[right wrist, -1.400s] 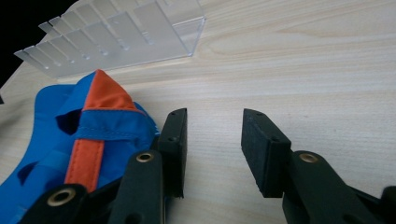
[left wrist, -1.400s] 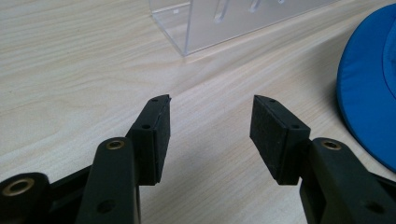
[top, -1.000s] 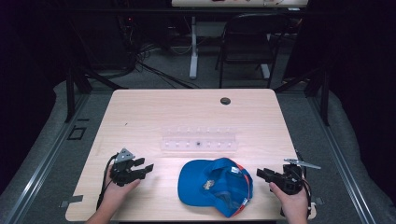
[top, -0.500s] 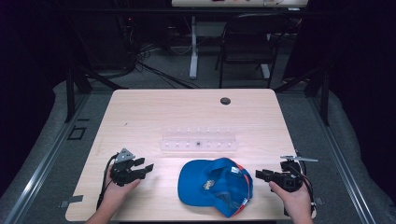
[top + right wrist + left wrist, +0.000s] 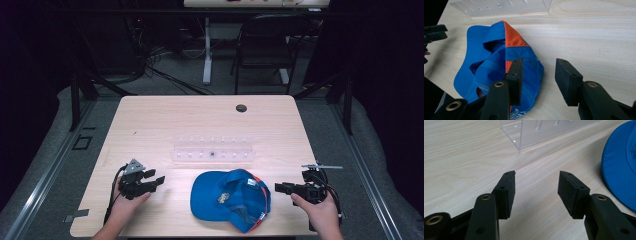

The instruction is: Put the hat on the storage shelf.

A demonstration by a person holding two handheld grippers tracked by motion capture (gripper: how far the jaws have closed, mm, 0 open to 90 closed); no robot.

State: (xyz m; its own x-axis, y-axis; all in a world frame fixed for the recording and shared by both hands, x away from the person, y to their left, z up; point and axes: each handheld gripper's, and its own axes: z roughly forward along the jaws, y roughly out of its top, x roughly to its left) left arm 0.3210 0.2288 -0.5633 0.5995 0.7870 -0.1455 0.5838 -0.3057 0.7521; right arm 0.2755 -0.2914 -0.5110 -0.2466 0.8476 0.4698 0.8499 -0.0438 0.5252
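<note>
A blue cap point(image 5: 231, 199) with an orange panel lies crumpled near the table's front edge, between the two hands. My left gripper point(image 5: 156, 181) rests open on the wood to the cap's left, jaws pointing toward it. In the left gripper view its open gripper point(image 5: 536, 188) holds nothing, and the cap's blue brim point(image 5: 620, 167) shows at the right. My right gripper point(image 5: 278, 188) is open just right of the cap. In the right gripper view, that gripper point(image 5: 538, 75) hovers over the cap's point(image 5: 496, 65) near edge, empty.
A clear acrylic rack point(image 5: 214, 149) lies across the table's middle behind the cap; its corner point(image 5: 536, 132) is ahead of the left gripper. A small dark grommet point(image 5: 241, 108) sits near the far edge. A chair point(image 5: 265, 45) stands beyond the table.
The right gripper has edged left toward the cap and a little lower. The left gripper and the cap have stayed put.
</note>
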